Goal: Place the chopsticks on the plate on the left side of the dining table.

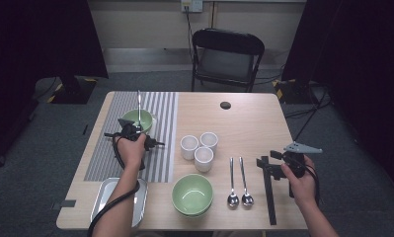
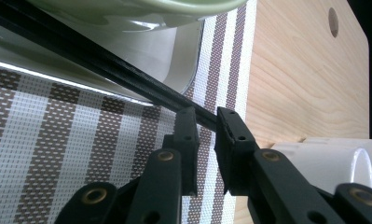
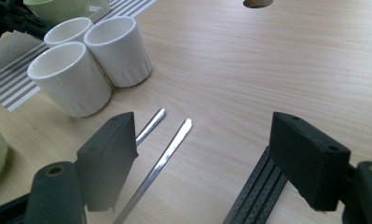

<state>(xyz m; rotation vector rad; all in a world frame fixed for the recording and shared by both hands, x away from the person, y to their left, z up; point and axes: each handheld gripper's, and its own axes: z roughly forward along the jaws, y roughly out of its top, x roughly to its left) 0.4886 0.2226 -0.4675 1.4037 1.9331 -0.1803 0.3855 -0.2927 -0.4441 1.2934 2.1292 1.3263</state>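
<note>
The left gripper (image 2: pixel 206 122) clamps one thin black chopstick (image 2: pixel 104 71) beside one pale green bowl (image 1: pixel 137 118), near three white ribbed cups (image 1: pixel 199 146); the right gripper's (image 3: pixel 204 154) jaws stand apart above two silver spoons (image 1: pixel 239 183).

A light wooden tabletop (image 1: pixel 254 123) with rounded corners stands on a grey carpeted floor (image 1: pixel 347 163). A small dark round hole (image 1: pixel 225 105) sits near its far edge. Beyond the far side, a black folding chair (image 1: pixel 226 59) faces the tabletop. Behind it runs a pale wall (image 1: pixel 145 24) with a lighter skirting strip, and a socket plate (image 1: pixel 192 5) from which a cable hangs down. Dark curtains (image 1: pixel 41 39) hang at far left and far right. Black cables (image 1: pixel 308 111) trail over the floor at right. Light falls evenly from above.
</note>
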